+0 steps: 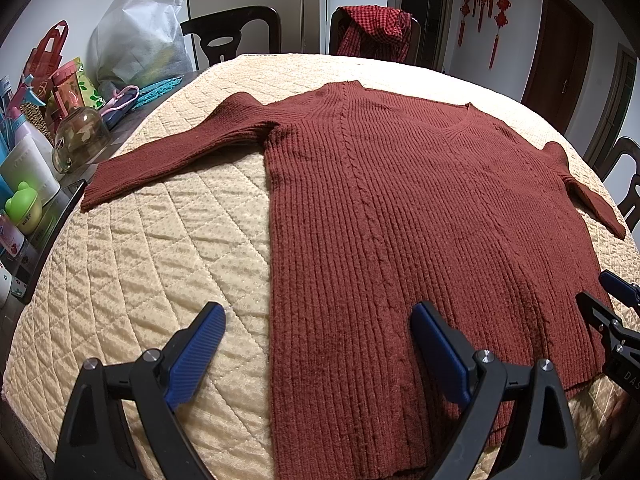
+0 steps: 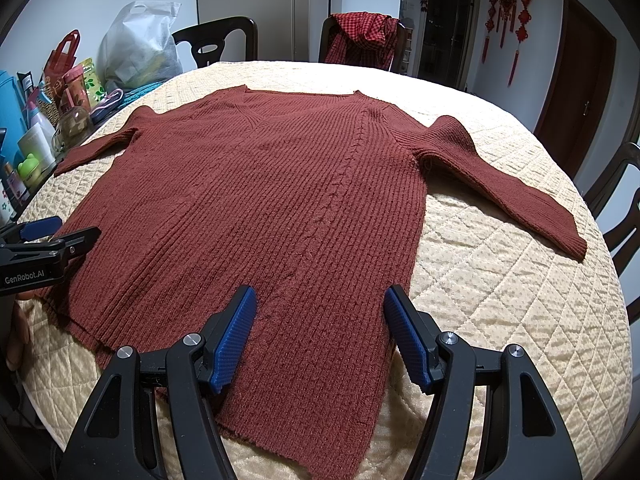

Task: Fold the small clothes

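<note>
Sweater (image 2: 256,208) flat on quilted table (image 2: 500,280), hem cut off below both empty, wide-open grippers (image 1: 318,344) (image 2: 320,332).

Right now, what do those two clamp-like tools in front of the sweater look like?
Each gripper, left and right, has black triangular arms with silver round bolts and two ribbed blue finger pads. One's side reads "GenRobot.AI" in white.
</note>
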A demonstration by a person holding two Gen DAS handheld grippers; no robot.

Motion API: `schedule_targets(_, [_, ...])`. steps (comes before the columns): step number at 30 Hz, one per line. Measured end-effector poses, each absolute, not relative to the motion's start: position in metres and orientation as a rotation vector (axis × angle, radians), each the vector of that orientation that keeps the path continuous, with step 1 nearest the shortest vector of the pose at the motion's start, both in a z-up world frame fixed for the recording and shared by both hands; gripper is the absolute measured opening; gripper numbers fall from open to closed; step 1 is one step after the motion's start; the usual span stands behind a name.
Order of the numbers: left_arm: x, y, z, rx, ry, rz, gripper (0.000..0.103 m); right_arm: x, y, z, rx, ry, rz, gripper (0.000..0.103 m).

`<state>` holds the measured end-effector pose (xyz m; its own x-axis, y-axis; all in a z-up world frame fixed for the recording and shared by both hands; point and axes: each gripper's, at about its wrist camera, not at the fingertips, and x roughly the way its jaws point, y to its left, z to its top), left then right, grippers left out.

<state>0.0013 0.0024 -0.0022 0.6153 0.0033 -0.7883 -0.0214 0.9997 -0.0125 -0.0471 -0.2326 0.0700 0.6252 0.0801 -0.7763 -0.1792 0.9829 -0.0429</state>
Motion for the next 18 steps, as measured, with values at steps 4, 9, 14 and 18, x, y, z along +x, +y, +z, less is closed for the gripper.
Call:
schedule_targets(4, [0.0012, 0.0025, -0.0022, -0.021, 0.908, 0.014, 0.096, -0.0471, -0.2324, 0.0701, -0.120, 0.884, 0.149, 0.067])
schedule_targets(9, [0.0011, 0.0027, -0.0023, -0.022, 0.908, 0.014, 0.096, -0.0468, -0.2325, 0.0701, -0.119, 0.884, 0.150, 0.067])
schedule_targets(14, [0.0009, 0.0026, -0.0024, -0.022, 0.908, 0.014, 0.096, -0.0465, -0.2324, 0.0700, -0.120, 0.884, 0.149, 0.067])
schedule_targets(18, [0.0012, 0.0029, -0.0030, -0.023, 0.908, 0.014, 0.096, -0.0497, -0.2317, 0.0688, -0.120, 0.884, 0.149, 0.067])
